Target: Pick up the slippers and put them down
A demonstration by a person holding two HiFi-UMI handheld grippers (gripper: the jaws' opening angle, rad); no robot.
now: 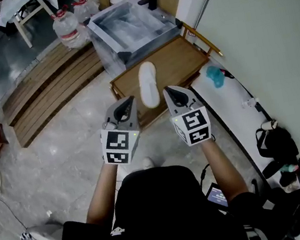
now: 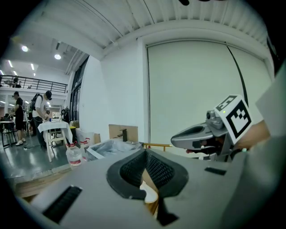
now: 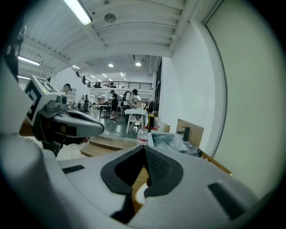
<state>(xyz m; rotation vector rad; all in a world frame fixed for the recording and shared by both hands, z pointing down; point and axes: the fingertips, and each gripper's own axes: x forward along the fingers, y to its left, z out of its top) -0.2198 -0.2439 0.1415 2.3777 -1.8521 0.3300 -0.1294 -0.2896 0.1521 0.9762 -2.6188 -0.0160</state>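
Note:
One white slipper (image 1: 148, 84) lies lengthwise on a low wooden board (image 1: 180, 60), just ahead of both grippers. My left gripper (image 1: 129, 104) hovers at the slipper's near left with its jaws together and nothing between them. My right gripper (image 1: 169, 92) is at the slipper's near right, also shut and empty. In the left gripper view the pads (image 2: 154, 167) meet at the tip, and a bit of the slipper (image 2: 149, 193) shows below them. The right gripper view shows the same: pads (image 3: 154, 167) closed, slipper (image 3: 139, 195) underneath. Neither gripper touches the slipper.
Behind the board stands a plastic-wrapped box (image 1: 128, 26), with water bottles (image 1: 69, 27) to its left. Wooden planks (image 1: 48, 88) lie on the floor at left. A white panel (image 1: 232, 102) carrying a teal object (image 1: 215, 76) runs along the right. People stand far off.

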